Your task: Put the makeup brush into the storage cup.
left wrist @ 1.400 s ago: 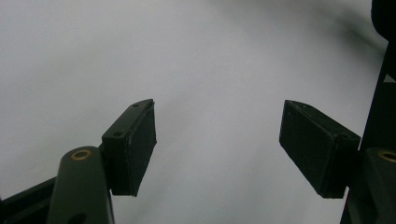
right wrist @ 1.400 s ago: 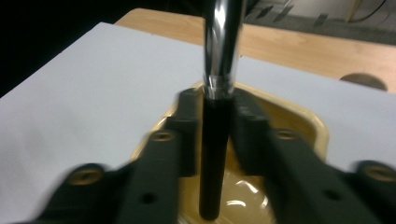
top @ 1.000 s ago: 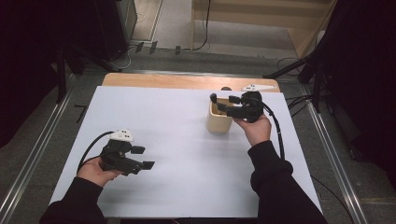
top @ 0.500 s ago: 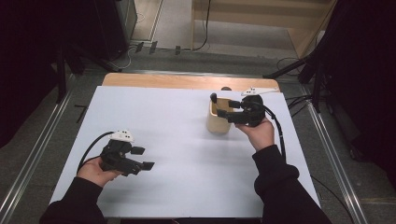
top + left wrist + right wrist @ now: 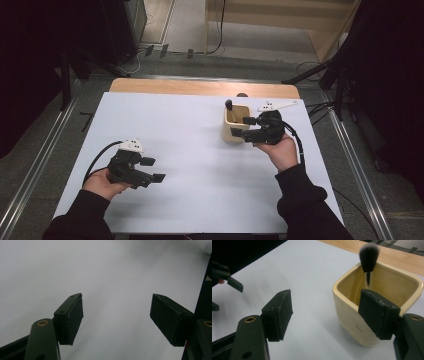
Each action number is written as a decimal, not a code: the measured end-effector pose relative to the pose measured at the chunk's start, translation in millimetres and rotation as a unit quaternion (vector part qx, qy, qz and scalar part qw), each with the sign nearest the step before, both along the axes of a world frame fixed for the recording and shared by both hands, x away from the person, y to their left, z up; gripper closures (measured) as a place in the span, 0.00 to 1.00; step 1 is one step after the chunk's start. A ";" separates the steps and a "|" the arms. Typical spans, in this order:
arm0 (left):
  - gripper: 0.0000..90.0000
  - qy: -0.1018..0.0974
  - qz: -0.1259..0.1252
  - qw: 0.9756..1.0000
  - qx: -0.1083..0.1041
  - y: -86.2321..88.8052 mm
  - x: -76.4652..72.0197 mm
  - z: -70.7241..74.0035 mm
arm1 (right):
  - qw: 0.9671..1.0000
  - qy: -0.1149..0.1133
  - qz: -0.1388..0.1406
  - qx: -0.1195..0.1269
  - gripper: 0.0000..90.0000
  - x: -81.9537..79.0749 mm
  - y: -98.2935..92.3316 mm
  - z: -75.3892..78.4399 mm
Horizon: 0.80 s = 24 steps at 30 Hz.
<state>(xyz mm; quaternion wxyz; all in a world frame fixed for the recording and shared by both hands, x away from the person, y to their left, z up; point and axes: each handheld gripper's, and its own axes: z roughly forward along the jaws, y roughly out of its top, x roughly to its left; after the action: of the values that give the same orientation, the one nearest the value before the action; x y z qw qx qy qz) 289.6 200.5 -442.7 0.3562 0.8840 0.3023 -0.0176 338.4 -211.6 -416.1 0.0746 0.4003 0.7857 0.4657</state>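
A cream square cup [image 5: 229,125] stands on the white table at the far right, with a dark-bristled brush [image 5: 228,105] upright inside it. My right gripper [image 5: 242,126] is held at the cup's right side, pointing left. Its jaws have just been opening and stand open, with nothing gripped. In the right gripper view the cup [image 5: 352,315] and brush [image 5: 369,253] sit just beyond my right gripper [image 5: 325,300], whose right jaw overlaps the cup's near wall. My left gripper [image 5: 153,169] is open over bare table at the near left; the left gripper view has my left gripper [image 5: 116,305] with nothing between its jaws.
The white sheet [image 5: 190,150] covers the table, with a wooden strip [image 5: 200,87] along its far edge. Metal rails run on the floor at both sides. The left gripper [image 5: 227,280] appears far off in the right gripper view.
My right gripper has drawn back from over the cup toward the person, with its jaws wider apart. The left hand and gripper have stayed in place.
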 end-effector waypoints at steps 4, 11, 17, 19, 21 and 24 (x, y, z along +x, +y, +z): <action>0.30 0.000 0.000 1.000 0.000 -0.7 0.0 -0.4 | 1.000 0.000 0.006 -0.018 0.30 -5.0 3.1 -0.9; 0.30 0.002 0.000 1.000 0.001 -0.6 0.3 -1.6 | 1.000 0.005 0.024 -0.018 0.28 -12.8 7.4 -5.7; 0.30 0.004 -0.002 1.000 0.004 -2.3 0.8 -2.4 | 0.998 0.020 0.046 -0.023 0.25 -20.9 8.8 -10.4; 0.30 0.004 -0.004 1.000 0.005 -2.7 0.8 -2.9 | 0.998 0.018 0.048 -0.026 0.25 -23.2 8.8 -13.2; 0.30 0.004 -0.004 1.000 0.006 -2.6 0.8 -3.1 | 0.998 0.019 0.053 -0.031 0.25 -25.3 9.4 -15.7; 0.30 0.004 -0.005 1.000 0.006 -2.5 1.2 -3.2 | 0.998 0.009 0.057 -0.036 0.24 -29.1 10.2 -19.2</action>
<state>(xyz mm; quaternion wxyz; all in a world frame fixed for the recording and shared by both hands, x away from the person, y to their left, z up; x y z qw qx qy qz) 290.8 198.0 -445.9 0.3496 0.8874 0.2997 -0.0211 309.3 -201.4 -435.3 0.0550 0.3564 0.8241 0.4368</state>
